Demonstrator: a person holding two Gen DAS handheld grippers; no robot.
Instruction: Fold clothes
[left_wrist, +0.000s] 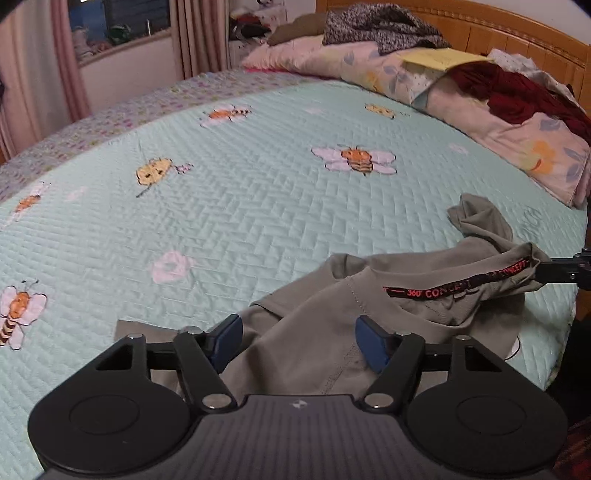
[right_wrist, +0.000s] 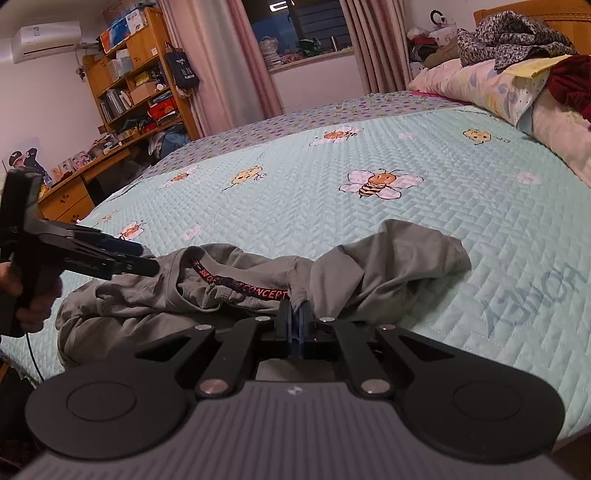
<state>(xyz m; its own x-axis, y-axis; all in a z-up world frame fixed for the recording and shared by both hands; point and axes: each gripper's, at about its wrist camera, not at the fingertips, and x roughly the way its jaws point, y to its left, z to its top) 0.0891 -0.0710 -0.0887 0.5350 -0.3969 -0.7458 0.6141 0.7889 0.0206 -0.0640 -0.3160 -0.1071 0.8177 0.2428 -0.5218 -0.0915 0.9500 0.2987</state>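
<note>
a wide bed (right_wrist: 424, 155) fills both views, covered by a pale green quilted bedspread (left_wrist: 258, 221) with printed bees and flowers. along its far side lie flowered pillows (left_wrist: 517, 144), and on them are a dark red cloth (left_wrist: 513, 92) and a speckled grey cloth (left_wrist: 376, 26). behind the pillows stands a wooden headboard (left_wrist: 517, 37). in the right wrist view a wooden shelf unit (right_wrist: 140, 81) full of small things stands against the far wall, beside pink curtains (right_wrist: 229, 62).

the grey t-shirt (right_wrist: 388, 266) lies crumpled on the bedspread near the front edge of the bed, with the neck opening turned up so the black inner tape with red letters (right_wrist: 258, 288) is seen.

the right gripper (right_wrist: 294, 306) has its jaws pressed together on a fold of the t-shirt at the collar, and the cloth rises a little there. the left gripper (left_wrist: 299, 339) is over the other part of the shirt with its jaws wide apart; the blue pads (left_wrist: 373, 347) hold nothing. a hand (right_wrist: 33, 295) holds its handle.
</note>
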